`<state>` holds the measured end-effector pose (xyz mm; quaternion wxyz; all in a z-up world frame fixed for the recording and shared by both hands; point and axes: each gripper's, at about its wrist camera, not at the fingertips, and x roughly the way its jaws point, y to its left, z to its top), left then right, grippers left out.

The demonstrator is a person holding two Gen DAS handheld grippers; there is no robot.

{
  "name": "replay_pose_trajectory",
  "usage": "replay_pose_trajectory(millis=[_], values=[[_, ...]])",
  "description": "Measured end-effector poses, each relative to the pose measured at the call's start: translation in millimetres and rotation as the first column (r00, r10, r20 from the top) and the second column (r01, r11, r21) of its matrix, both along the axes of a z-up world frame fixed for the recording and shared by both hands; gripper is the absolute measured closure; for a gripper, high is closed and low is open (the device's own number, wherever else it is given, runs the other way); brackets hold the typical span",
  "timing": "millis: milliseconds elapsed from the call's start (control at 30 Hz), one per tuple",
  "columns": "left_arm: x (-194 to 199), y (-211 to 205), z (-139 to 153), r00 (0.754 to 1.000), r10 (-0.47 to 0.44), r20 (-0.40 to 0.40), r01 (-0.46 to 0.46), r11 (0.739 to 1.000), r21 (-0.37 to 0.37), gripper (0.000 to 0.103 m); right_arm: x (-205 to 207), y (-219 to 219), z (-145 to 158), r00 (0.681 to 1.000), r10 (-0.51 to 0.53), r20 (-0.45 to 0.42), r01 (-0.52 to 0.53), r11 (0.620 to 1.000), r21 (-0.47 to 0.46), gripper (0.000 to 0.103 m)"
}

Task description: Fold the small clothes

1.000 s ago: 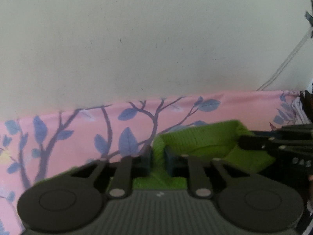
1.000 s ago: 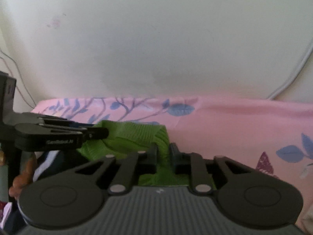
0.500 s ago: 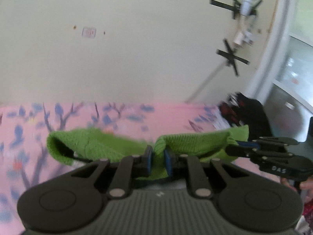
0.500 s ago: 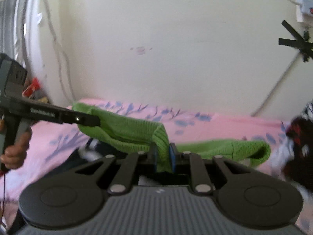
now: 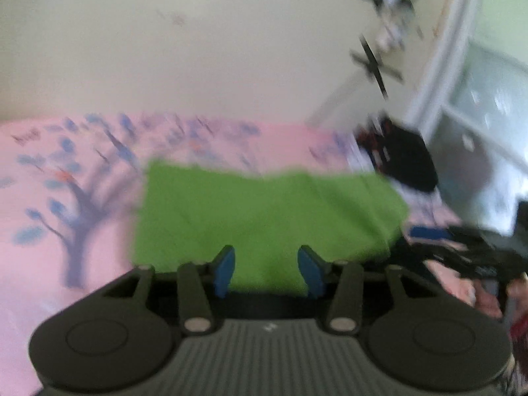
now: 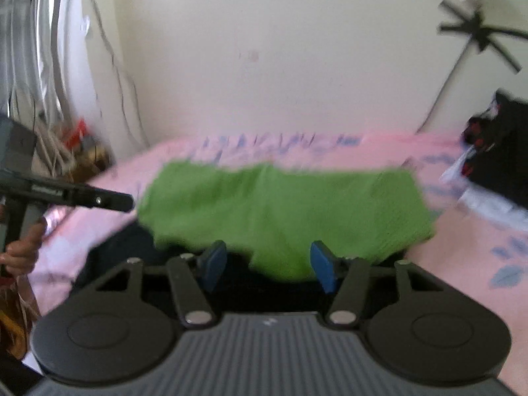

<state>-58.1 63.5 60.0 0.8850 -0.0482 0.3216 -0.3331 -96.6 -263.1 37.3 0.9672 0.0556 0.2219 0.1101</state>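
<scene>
Both grippers, left (image 5: 265, 270) and right (image 6: 267, 269), are now gaping apart, releasing the green knitted garment (image 5: 264, 211) onto the pink floral bedsheet's (image 5: 49, 264) near edge, awaiting regrasping for folding.

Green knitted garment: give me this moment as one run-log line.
green knitted garment: spread on pink floral bedsheet | left gripper: open, not gripping | right gripper: open, not gripping | frames blurred

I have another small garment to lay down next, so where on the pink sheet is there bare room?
Bare pink sheet lies left of the green knit garment, and more lies right of it in the right wrist view. A narrow strip runs between garment and wall. The dark clothes pile crowds the far right corner.
</scene>
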Motion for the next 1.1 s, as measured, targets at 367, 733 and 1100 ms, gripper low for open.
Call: replay_pose_trajectory(millis=[367, 733, 1100], values=[[132, -29, -38, 0.986, 0.126, -0.113, -0.121, 0.992, 0.042, 0.079, 70, -82, -20, 0.941, -0.279, -0.192, 0.315, 0.930, 0.192, 0.097], [93, -14, -15, 0.994, 0.029, -0.106, -0.037, 0.997, -0.075, 0.067, 24, -56, 11, 0.952, -0.307, -0.007, 0.306, 0.947, 0.101, 0.054], [49, -12, -33, 0.994, 0.000, -0.111, 0.008, 0.997, 0.071, 0.064, 36, -46, -28, 0.977, -0.132, -0.166, 0.165, 0.964, 0.207, 0.072]])
